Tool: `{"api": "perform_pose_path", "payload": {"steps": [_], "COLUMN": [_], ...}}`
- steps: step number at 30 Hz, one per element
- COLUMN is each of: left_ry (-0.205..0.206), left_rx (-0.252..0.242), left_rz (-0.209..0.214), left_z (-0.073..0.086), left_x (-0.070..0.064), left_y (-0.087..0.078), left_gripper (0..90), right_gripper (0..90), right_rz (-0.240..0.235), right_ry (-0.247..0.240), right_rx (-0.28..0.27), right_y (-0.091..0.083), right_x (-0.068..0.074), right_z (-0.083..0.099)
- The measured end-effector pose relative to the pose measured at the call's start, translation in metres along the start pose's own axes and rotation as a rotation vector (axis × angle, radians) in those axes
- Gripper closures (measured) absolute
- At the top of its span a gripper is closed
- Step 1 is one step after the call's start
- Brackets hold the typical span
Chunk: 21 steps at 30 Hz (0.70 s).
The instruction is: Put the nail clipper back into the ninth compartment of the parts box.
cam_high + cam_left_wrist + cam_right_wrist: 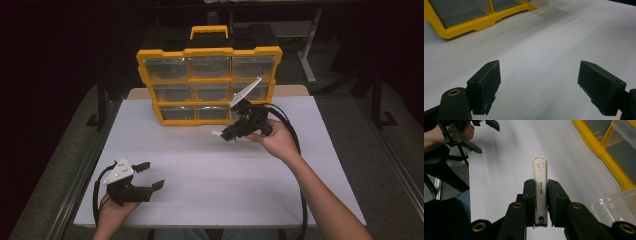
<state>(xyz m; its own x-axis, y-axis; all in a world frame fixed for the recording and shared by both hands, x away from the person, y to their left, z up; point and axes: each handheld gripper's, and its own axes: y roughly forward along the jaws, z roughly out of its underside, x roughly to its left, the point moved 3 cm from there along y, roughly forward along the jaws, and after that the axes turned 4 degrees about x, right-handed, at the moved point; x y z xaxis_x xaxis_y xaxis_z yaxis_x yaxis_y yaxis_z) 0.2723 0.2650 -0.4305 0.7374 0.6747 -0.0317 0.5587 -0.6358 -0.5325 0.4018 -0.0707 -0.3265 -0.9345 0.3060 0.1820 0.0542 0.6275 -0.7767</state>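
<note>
Right gripper (231, 134) is up off the table (210, 200), in front of the organizer (209, 85), toward its right end. Its jaws are clamped on a slim cream clipper (540, 192), which looks like a nail clipper; lettering runs along its body and a small print sits near the free tip. The right gripper view shows the clipper pinched across its sides, most of its length sticking out past the jaws.

A clear drawer (615, 207) sits pulled out at the organizer's lower right, just beside the right gripper. Whether anything else lies in it I cannot tell.

Judgement on progress: the clipper is grasped and lifted clear of the table, so the pick is done. It looks to be in transit between the open drawer and the table; which way, the frames do not settle. Left to do: set it down or drop it in, let go, and likely push the drawer shut.

Left gripper (150, 177) rests low near the table's front left corner, jaws spread wide with nothing between them. Its own view shows bare white table between the two pads.

Surface: a plain white table, matte, with no loose items lying on it. The organizer stands upright at the back edge, centred: yellow frame, black handle on top, three rows of clear drawers.

Room: dark all round, grey floor, metal stand legs at both sides and behind the table. The person's knees show under the front edge.
</note>
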Motion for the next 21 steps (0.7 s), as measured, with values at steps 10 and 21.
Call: {"api": "perform_pose_path", "payload": {"steps": [10, 21], "left_ry": [-0.001, -0.007], "left_rx": [0.003, 0.006], "left_rz": [0.000, -0.002], "left_z": [0.000, 0.000], "left_x": [0.000, 0.000], "left_y": [0.000, -0.001], "left_gripper": [18.1, 18.0], "right_gripper": [75.8, 75.8], "right_rz": [0.022, 0.051], "right_ry": [0.012, 0.051], "right_rx": [0.013, 0.008], "right_y": [-0.010, -0.025], "right_x": [-0.010, -0.023], "right_z": [-0.010, -0.015]}}
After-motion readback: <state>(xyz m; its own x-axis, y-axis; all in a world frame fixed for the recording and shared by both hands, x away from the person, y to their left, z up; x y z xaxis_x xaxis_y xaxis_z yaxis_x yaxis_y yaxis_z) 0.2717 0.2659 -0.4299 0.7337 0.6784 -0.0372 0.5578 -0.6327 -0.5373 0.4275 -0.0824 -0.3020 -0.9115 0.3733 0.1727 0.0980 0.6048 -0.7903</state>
